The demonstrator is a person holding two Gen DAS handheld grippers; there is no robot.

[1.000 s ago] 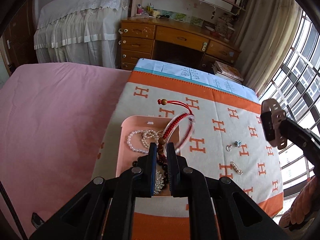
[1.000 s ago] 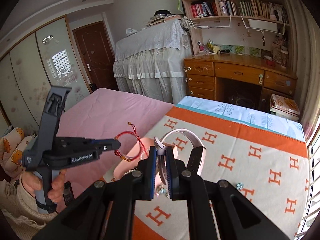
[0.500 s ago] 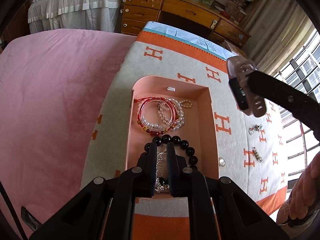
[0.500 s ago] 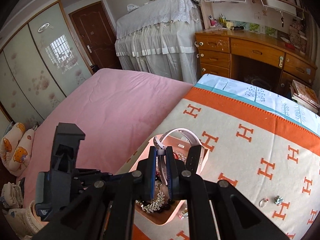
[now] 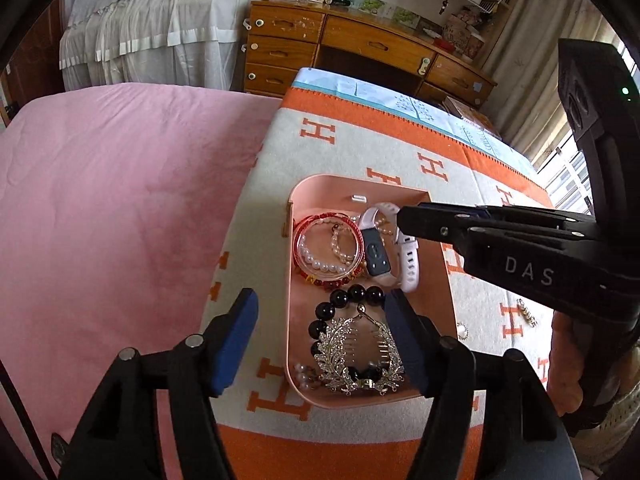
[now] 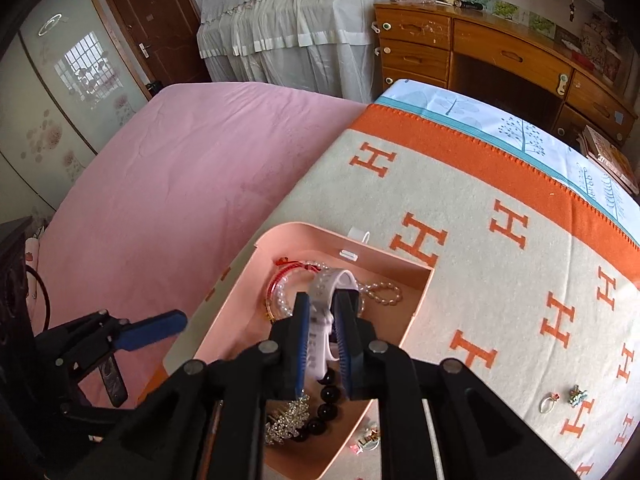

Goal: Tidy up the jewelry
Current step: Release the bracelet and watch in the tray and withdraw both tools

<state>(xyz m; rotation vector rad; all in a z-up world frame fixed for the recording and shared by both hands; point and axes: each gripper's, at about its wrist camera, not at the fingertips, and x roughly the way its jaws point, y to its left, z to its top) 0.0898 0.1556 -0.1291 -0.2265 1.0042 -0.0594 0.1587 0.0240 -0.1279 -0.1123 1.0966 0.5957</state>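
Left wrist alone shows hair comb point(image 5: 357, 354) inside pink tray point(image 5: 289, 320).

The left gripper point(image 5: 320, 332) fills the bottom of its own view, pointing steeply down, and its jaws have just been opening; they now stand wide apart with nothing pressed between the blue pads. The right gripper point(image 6: 322, 328) is at the bottom centre of its view, also tilted down. Its jaws have just been opening a little, but the gap is narrow. In the left view a hand point(image 5: 566, 364) holds its handle at the right edge.
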